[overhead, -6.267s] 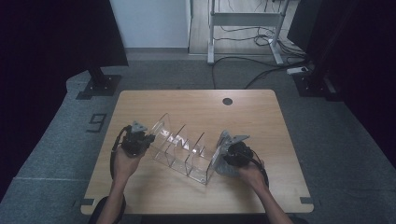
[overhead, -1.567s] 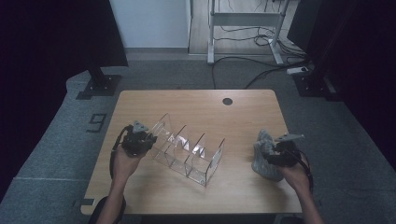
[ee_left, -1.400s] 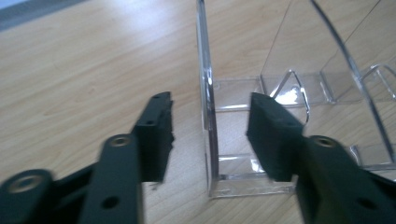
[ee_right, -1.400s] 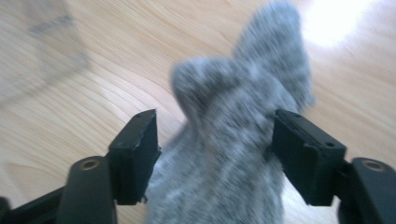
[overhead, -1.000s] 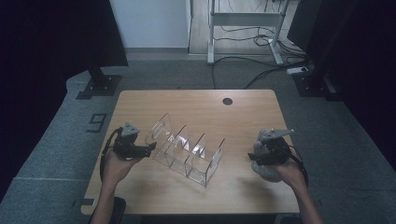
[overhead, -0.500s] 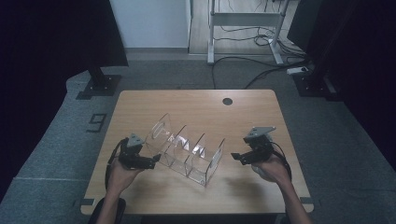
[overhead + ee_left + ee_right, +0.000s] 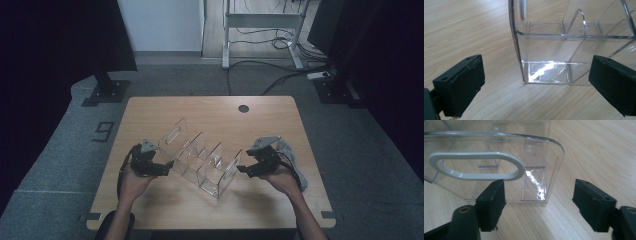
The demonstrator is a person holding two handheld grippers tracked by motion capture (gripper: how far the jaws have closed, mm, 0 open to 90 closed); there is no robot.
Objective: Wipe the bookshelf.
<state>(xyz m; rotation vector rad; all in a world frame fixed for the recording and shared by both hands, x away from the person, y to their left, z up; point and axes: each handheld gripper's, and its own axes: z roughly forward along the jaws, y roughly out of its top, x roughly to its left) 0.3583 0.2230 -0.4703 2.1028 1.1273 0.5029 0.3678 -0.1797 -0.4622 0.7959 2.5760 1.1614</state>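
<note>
The clear organizer [image 7: 200,157] lies diagonally on the near half of the counter [image 7: 280,120], one end toward the left edge, the other toward the near right. Being transparent, its dividers are hard to count from the high view; the wood shows through every wall. In the left gripper view its top and right side run out of frame, and in the right gripper view its left part is cut off.

The left claw [image 7: 165,166] sits low at the organizer's left end, its jaws spread wide. In its own view the end wall's corner [image 7: 520,50] stands between the two pads [image 7: 461,85], clear of both; nothing is gripped.

The right claw [image 7: 244,170] is at the other end, jaws apart and having just been closing somewhat. In its view the end wall with the oval handle slot [image 7: 476,166] lies partly between the pads; the left pad [image 7: 492,200] overlaps the wall's lower edge, and whether it touches cannot be told. The right pad stands well off the wall, over bare wood.

A grey cloth [image 7: 292,157] lies near the right edge, partly hidden behind the right hand.
</note>
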